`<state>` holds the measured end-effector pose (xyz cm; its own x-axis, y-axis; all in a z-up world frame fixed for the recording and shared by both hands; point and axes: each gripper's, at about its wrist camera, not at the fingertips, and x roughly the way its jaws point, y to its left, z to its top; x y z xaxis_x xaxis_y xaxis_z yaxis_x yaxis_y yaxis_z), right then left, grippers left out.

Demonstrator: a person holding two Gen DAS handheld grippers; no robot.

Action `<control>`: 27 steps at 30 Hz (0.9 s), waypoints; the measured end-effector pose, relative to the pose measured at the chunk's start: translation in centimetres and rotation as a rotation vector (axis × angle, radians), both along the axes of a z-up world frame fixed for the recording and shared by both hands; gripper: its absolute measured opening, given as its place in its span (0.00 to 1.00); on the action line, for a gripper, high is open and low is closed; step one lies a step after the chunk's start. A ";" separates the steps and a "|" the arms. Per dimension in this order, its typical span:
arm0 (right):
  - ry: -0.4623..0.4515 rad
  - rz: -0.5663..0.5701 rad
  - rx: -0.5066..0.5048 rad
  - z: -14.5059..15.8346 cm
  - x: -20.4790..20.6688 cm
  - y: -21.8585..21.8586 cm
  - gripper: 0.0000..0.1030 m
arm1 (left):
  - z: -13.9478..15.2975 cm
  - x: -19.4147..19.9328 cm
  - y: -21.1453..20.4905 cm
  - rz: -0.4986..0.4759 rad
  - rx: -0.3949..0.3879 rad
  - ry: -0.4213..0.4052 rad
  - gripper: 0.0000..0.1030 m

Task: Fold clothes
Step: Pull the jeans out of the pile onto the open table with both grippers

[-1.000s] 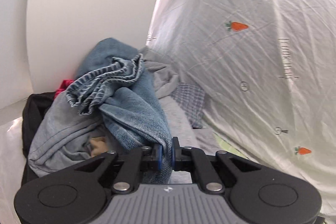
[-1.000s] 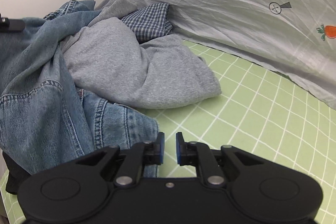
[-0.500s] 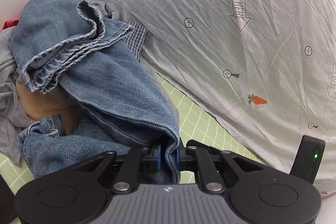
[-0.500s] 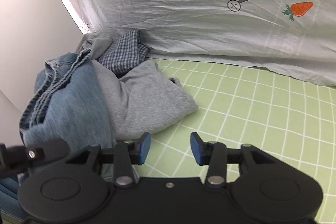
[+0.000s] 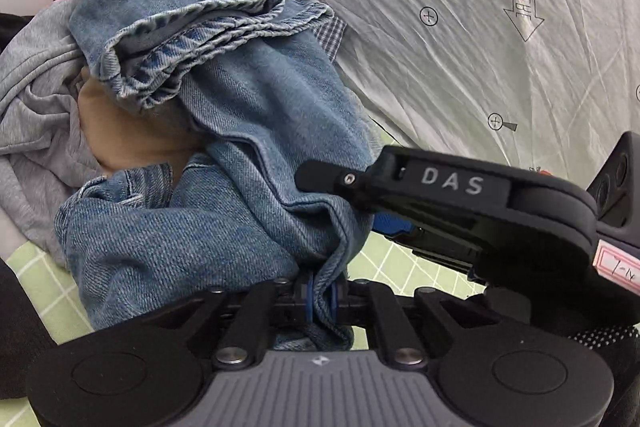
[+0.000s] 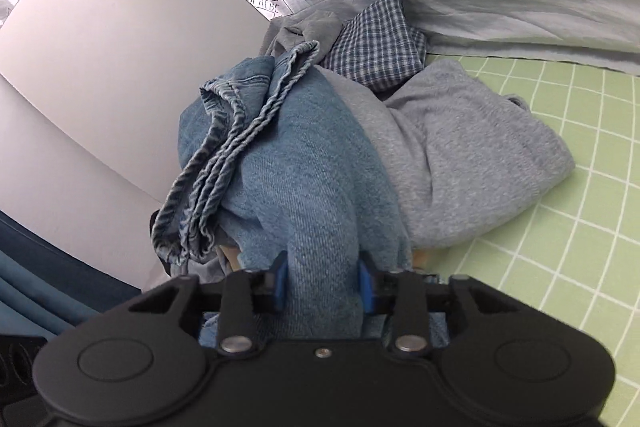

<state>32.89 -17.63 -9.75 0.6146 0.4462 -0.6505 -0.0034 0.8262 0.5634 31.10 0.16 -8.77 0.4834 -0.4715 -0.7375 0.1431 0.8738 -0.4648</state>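
My left tongs (image 5: 320,297) clench a fold of the jeans (image 5: 256,155); my right tongs (image 6: 322,285) straddle it at three o'clock, unclamped; the jeans drape the pile, gripped for lifting clear.

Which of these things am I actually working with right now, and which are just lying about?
In play: jeans, left gripper clamped on them, right gripper straddling a denim fold.

Lying about: grey sweatshirt, checked shirt, tan garment, carrot-print sheet, green mat.

Left tool (image 5: 321,297) — pinched on jeans (image 5: 256,163)
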 end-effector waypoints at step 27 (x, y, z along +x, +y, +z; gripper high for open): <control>0.049 -0.430 -0.364 0.8 -25.3 -13.3 0.08 | 1.5 -13.8 -5.3 -0.463 -0.105 0.060 0.16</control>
<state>7.63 -30.95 -9.00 0.6563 -0.0968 -0.7482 0.3960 0.8884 0.2324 17.26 -5.18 -7.30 0.1636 -0.7008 -0.6944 0.4764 0.6724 -0.5664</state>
